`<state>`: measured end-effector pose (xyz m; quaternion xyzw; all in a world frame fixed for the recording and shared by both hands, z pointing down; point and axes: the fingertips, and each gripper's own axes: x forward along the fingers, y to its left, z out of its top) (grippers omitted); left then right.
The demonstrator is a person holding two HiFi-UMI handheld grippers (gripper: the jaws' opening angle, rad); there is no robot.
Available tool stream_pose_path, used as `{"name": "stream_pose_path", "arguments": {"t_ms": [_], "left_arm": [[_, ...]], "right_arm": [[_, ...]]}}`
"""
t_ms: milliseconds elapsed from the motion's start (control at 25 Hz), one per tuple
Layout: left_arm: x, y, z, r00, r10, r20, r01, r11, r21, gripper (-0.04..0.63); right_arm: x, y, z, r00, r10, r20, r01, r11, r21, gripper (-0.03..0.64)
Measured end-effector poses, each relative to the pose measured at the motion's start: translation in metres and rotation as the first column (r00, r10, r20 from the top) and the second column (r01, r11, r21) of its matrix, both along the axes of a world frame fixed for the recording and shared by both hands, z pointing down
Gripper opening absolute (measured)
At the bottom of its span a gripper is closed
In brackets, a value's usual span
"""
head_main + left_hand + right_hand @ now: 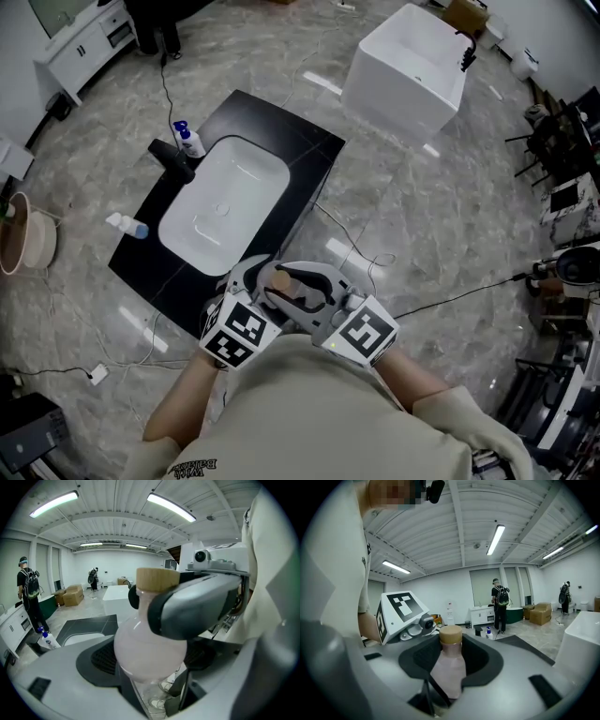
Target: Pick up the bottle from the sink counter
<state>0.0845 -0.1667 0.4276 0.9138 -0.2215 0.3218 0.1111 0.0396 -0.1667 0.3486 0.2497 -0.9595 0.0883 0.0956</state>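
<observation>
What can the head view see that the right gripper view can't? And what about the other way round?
Only the head view: the white basin seen from above, and a small bottle lying on the counter beside it.

Only the right gripper view: the long ceiling lights and a person with a backpack standing far off.

Both: the pink bottle with its tan cap, and the black-and-white marker cube next to it.

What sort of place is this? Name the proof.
Likely a fixture showroom or test hall: a black sink counter with white oval basin stands free on marbled floor, near a white rectangular tub.
</observation>
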Motion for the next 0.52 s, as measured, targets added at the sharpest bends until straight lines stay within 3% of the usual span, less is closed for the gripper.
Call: {"name": "stream_pose_path", "arguments": {"t_ms": [520], "left_arm": [[0.004, -0.008, 0.003, 0.999, 0.052, 0.017, -0.052, 0.999, -0.009, 0.383]], "right_arm": [[0.004, -0.011, 0.002, 0.999, 0.036, -0.002, -0.036, 0.999, 0.001, 0.120]]}}
